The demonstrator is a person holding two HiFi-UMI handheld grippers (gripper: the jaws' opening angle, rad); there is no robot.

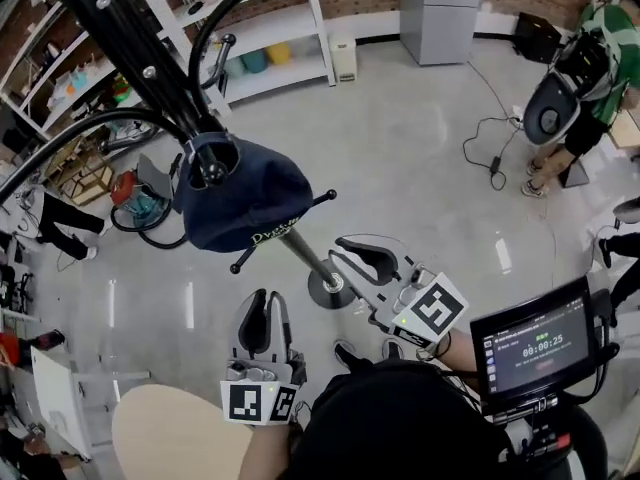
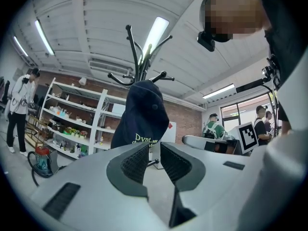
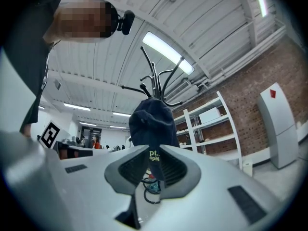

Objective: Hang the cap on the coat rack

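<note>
The cap point(image 1: 240, 193) hangs over a hook of the coat rack point(image 1: 150, 73), ahead of both tools and touched by neither. The left tool point(image 1: 262, 306) and the right tool point(image 1: 345, 253) each have their jaws slightly apart with nothing between them. The hanging looks done, and seemingly only drawing the tools away remains.

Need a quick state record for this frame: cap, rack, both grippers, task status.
cap: dark navy fabric cap with yellow-green lettering, hanging on a rack hook
rack: black metal coat rack, standing on the pale floor
left gripper: jaws apart, nothing between them, clear of the cap
right gripper: jaws apart, empty, close to the cap's brim but apart from it
task status: cap appears hung
</note>
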